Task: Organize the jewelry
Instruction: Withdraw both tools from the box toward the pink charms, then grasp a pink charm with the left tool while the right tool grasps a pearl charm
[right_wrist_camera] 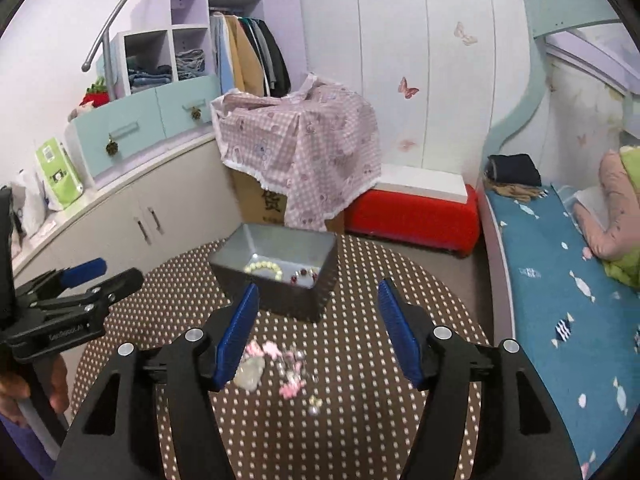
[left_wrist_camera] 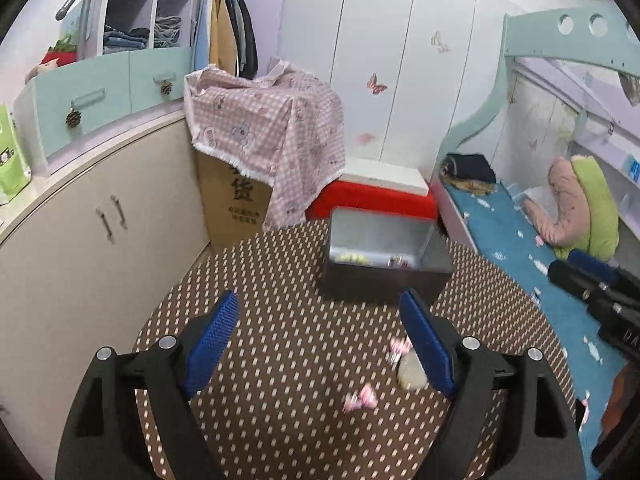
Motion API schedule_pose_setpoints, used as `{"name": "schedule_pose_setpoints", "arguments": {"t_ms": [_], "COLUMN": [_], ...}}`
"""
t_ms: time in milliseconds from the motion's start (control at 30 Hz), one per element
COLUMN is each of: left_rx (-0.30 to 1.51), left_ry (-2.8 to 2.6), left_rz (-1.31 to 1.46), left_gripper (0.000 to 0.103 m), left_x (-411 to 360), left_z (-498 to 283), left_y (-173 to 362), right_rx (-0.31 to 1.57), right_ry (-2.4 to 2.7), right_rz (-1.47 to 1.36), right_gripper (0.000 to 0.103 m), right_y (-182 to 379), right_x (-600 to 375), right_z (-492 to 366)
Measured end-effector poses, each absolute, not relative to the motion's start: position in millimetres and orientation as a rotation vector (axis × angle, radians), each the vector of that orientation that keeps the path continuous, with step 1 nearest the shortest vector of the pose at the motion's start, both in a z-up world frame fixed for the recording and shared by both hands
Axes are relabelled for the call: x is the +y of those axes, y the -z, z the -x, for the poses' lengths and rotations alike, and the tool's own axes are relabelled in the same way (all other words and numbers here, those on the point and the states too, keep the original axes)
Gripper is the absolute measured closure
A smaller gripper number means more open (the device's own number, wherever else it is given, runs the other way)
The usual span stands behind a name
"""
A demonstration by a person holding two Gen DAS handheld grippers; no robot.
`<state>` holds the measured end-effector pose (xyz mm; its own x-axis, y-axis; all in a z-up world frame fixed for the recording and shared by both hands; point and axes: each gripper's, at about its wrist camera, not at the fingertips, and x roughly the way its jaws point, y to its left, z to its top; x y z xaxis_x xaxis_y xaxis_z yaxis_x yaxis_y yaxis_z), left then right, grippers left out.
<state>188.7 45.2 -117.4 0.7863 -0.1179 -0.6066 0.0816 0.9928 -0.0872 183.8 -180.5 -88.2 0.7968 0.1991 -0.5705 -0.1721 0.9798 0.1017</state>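
A dark metal box (left_wrist_camera: 384, 276) (right_wrist_camera: 280, 276) stands open on the round brown dotted table (left_wrist_camera: 280, 320) (right_wrist_camera: 360, 420). Inside lie a pale bead bracelet (right_wrist_camera: 264, 269) and a red-stone piece (right_wrist_camera: 304, 276). Loose jewelry lies in front of it: pink bow pieces (left_wrist_camera: 362, 397) (right_wrist_camera: 290, 390), a pale stone-like piece (left_wrist_camera: 410, 376) (right_wrist_camera: 250, 374) and small charms (right_wrist_camera: 314, 406). My left gripper (left_wrist_camera: 320, 308) is open and empty above the table, its right finger (left_wrist_camera: 426, 344) beside the pale piece. My right gripper (right_wrist_camera: 318, 292) is open and empty above the loose jewelry.
A cardboard box under a pink checked cloth (left_wrist_camera: 268, 128) and a red stool (left_wrist_camera: 372, 200) stand behind the table. A curved cabinet (left_wrist_camera: 100, 220) is at left, a bed with a blue sheet (right_wrist_camera: 560, 300) at right. The other gripper shows at each view's edge (left_wrist_camera: 600, 292) (right_wrist_camera: 60, 300).
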Motion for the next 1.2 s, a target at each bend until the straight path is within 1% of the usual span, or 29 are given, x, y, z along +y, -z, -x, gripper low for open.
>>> {"name": "schedule_pose_setpoints", "arguments": {"t_ms": [433,633,667,700,733,967,1133,1167,1200], "left_rx": [0.847,0.881,0.884,0.891,0.898,0.904,0.912,0.911,0.910], "left_ry": [0.157,0.148,0.150,0.156,0.158,0.169,0.195,0.201,0.205], "left_rz": [-0.041,-0.105,-0.108,-0.108,-0.106,-0.085,-0.067,-0.067,-0.068], "left_gripper": [0.023,0.025,0.029,0.037,0.039,0.048,0.049,0.053,0.059], "left_x": [26,15,14,14,13,15,13,14,14], "left_z": [-182,-188,-189,-190,-192,-202,-209,-212,-214], "left_y": [196,216,217,219,220,224,224,224,223], "right_rx": [0.782,0.827,0.833,0.838,0.843,0.874,0.886,0.885,0.883], "right_ry": [-0.195,-0.206,-0.209,-0.211,-0.211,-0.220,-0.233,-0.234,-0.234], "right_rz": [-0.025,-0.014,-0.012,-0.010,-0.008,0.001,0.019,0.022,0.025], "right_gripper": [0.042,0.042,0.042,0.042,0.042,0.042,0.042,0.042,0.042], "right_y": [167,189,191,193,195,207,213,214,214], "right_x": [-181,-177,-177,-177,-176,-174,-169,-169,-168], "right_z": [-179,-182,-182,-183,-184,-187,-189,-189,-189]}}
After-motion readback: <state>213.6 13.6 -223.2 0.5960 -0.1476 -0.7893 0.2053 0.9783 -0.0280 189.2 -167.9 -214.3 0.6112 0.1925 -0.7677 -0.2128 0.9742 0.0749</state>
